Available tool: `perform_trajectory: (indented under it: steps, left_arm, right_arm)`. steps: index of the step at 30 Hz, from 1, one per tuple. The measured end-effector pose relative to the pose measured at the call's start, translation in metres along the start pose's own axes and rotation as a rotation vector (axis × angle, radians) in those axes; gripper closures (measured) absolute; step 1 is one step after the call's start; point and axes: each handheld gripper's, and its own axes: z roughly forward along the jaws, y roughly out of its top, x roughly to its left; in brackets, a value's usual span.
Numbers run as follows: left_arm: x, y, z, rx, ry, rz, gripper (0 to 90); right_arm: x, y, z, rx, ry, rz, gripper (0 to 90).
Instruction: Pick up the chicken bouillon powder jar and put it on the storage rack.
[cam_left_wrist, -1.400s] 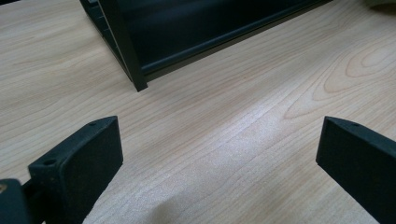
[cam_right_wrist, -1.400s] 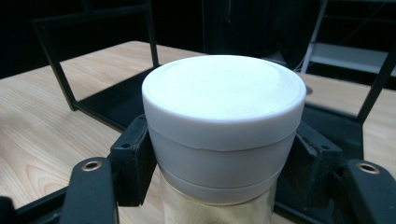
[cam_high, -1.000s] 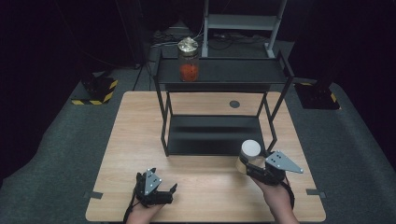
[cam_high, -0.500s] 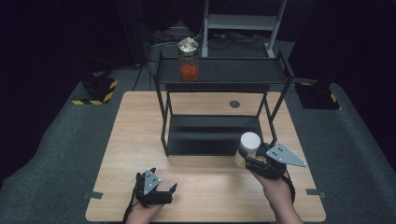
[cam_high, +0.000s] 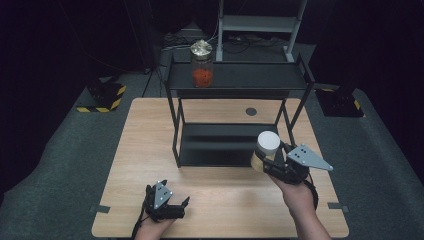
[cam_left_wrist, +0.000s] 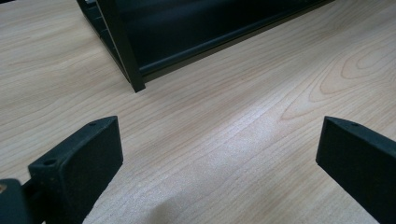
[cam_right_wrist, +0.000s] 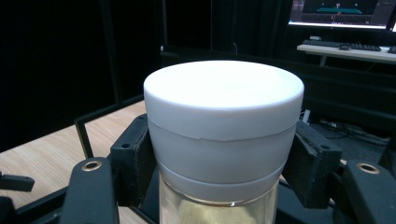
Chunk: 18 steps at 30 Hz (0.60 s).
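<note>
A white-lidded jar (cam_high: 266, 147) with pale yellowish contents hangs above the table, in front of the black rack's (cam_high: 235, 80) lower right corner. My right gripper (cam_high: 270, 161) is shut on it just under the lid (cam_right_wrist: 223, 100), one pad on each side. A second jar with a gold lid and orange-red contents (cam_high: 202, 65) stands on the rack's top shelf at the left. My left gripper (cam_high: 170, 206) rests low near the table's front edge, open, with bare wood between its fingers (cam_left_wrist: 77, 156).
The black two-shelf rack stands mid-table; its lower shelf (cam_high: 220, 145) is bare and its front left leg (cam_left_wrist: 122, 46) is close ahead of the left gripper. A round hole (cam_high: 251, 111) marks the tabletop (cam_high: 150, 130) behind the rack.
My right gripper has risen with the white-lidded jar and come closer to the rack's lower right corner. The left gripper has stayed in place.
</note>
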Motion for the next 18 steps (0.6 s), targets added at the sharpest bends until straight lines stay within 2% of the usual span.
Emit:
perform_trajectory:
  steps: [10,18]
  left_arm:
    - [0.001,-0.001,0.000,-0.004,-0.003,-0.006,0.9]
    - [0.001,-0.001,0.000,-0.005,-0.005,-0.001,0.9]
  right_arm:
    - [0.000,0.021,0.003,-0.043,0.002,-0.018,33.9]
    - [-0.001,0.033,0.006,-0.059,-0.005,-0.013,33.9]
